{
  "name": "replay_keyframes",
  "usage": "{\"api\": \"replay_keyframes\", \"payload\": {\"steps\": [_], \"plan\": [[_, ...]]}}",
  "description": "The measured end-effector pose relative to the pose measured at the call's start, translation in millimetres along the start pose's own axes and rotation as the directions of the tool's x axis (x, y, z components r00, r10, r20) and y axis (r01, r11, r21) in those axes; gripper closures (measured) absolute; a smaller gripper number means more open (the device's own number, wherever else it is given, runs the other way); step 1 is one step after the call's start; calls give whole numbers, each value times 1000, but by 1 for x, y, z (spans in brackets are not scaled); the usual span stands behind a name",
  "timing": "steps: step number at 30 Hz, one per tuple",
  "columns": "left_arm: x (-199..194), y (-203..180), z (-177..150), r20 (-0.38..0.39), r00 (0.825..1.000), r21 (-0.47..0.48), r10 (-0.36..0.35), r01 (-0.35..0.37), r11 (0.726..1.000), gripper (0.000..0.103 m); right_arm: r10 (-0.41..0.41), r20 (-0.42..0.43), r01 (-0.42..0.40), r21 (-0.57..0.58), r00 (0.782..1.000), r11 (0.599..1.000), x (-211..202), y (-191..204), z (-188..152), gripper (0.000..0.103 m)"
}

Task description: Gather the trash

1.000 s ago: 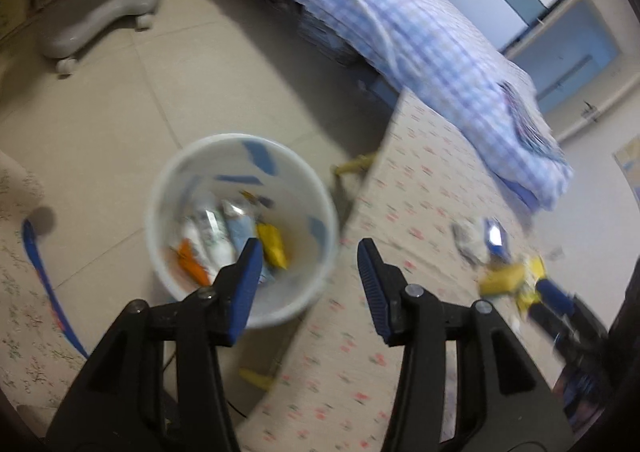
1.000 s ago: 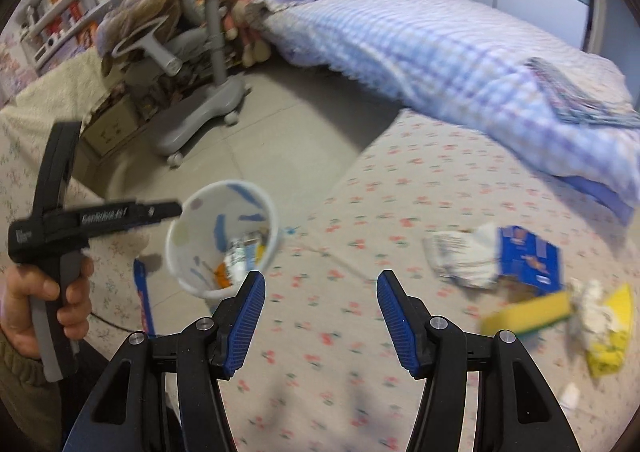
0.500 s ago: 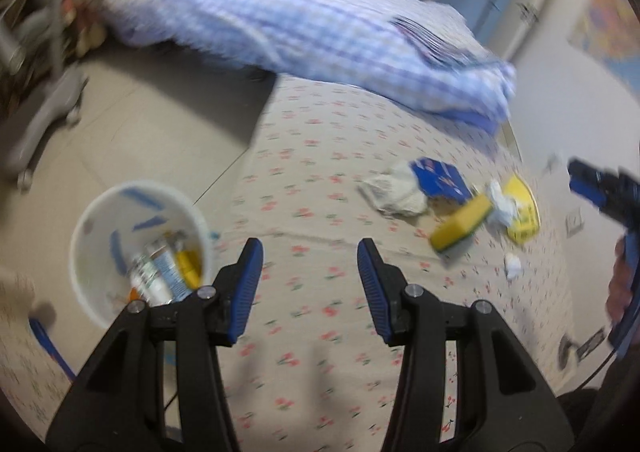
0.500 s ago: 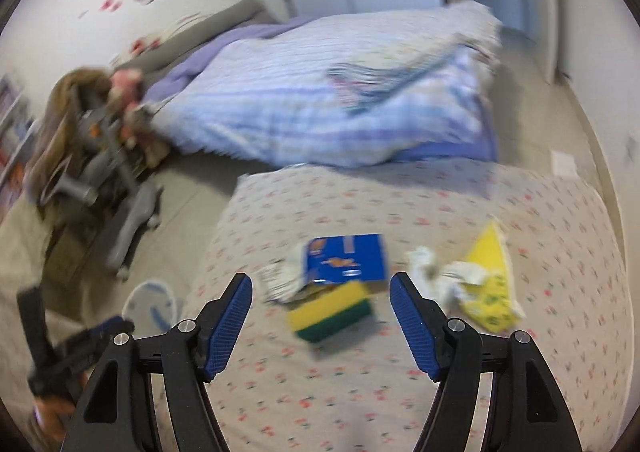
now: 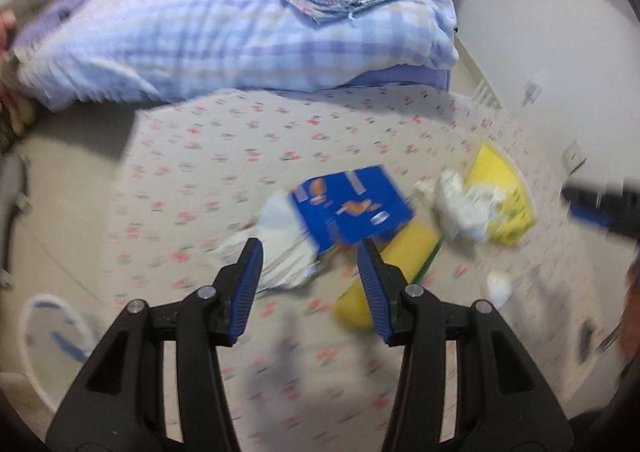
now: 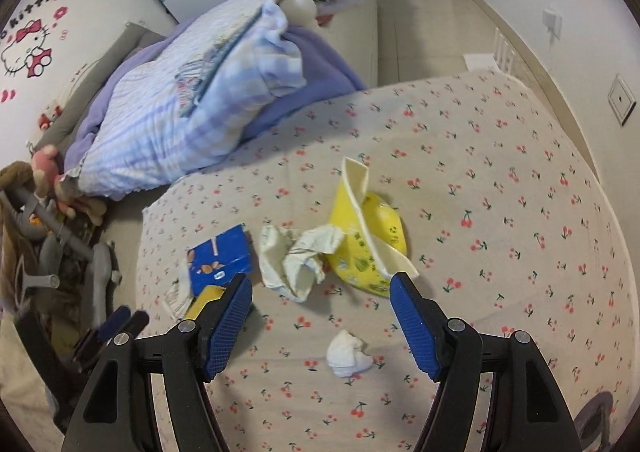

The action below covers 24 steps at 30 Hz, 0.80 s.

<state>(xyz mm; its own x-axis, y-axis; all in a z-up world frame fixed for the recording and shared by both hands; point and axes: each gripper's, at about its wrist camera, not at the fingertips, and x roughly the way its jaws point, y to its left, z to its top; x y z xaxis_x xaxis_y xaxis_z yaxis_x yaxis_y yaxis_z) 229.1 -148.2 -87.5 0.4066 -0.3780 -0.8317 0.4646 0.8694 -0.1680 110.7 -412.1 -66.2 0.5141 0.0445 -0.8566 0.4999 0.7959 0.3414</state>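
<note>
Trash lies on the cherry-print bed cover (image 6: 500,179). A blue carton (image 5: 350,207) (image 6: 220,260) rests on a white wrapper (image 5: 280,248) and a yellow sponge (image 5: 400,256) (image 6: 204,302). A crumpled white wrapper (image 5: 460,207) (image 6: 296,256) lies against a yellow bag (image 5: 500,191) (image 6: 368,240). A small tissue wad (image 5: 498,286) (image 6: 348,352) lies apart. My left gripper (image 5: 310,260) is open and empty above the carton. My right gripper (image 6: 320,292) is open and empty above the crumpled wrapper. The white trash bin (image 5: 48,332) stands on the floor at lower left.
A checked blue quilt (image 5: 224,35) (image 6: 192,103) is heaped at the far side of the bed. A grey chair base (image 6: 80,252) and soft toys stand on the floor at left. A wall with sockets (image 6: 620,99) runs along the right.
Both grippers have swung from the bin towards the trash on the bed and come closer to it. The left view is blurred by motion. Both stay open and empty.
</note>
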Motion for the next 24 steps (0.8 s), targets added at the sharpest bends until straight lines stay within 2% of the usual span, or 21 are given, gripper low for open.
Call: {"api": "replay_keyframes", "payload": {"steps": [3,9,13,14,15,16,17,18,21,24], "plan": [[25,2,14,-42,997,-112,-64,59,992,53,2,-7,-2,-1,1000,1000,5,0,2,30],[67,3,18,-131,988,-196,-88,61,979,53,9,-27,-10,-44,1000,999,18,17,1,30],[81,12,13,-143,980,-275,-141,98,956,53,8,-42,-10,-52,999,999,26,22,1,30],[83,12,13,-136,979,-291,-154,109,950,57,11,-50,-13,-52,999,999,29,24,1,30],[84,11,13,-128,980,-295,-155,112,949,71,16,-59,-19,-53,998,998,32,25,0,30],[85,11,15,-125,980,-294,-154,111,949,77,20,-64,-23,-52,998,998,34,26,0,30],[86,9,14,-122,980,-296,-156,115,948,93,21,-68,-25,-52,997,998,36,27,-1,30],[86,7,13,-121,980,-294,-157,116,949,102,20,-71,-24,-54,997,998,37,27,-1,30],[87,3,10,-116,983,-276,-139,103,956,103,10,-74,-14,-52,997,999,39,26,-2,30],[80,6,8,-84,982,-293,-167,136,946,103,-14,-73,11,-48,997,999,42,22,-1,30]]}}
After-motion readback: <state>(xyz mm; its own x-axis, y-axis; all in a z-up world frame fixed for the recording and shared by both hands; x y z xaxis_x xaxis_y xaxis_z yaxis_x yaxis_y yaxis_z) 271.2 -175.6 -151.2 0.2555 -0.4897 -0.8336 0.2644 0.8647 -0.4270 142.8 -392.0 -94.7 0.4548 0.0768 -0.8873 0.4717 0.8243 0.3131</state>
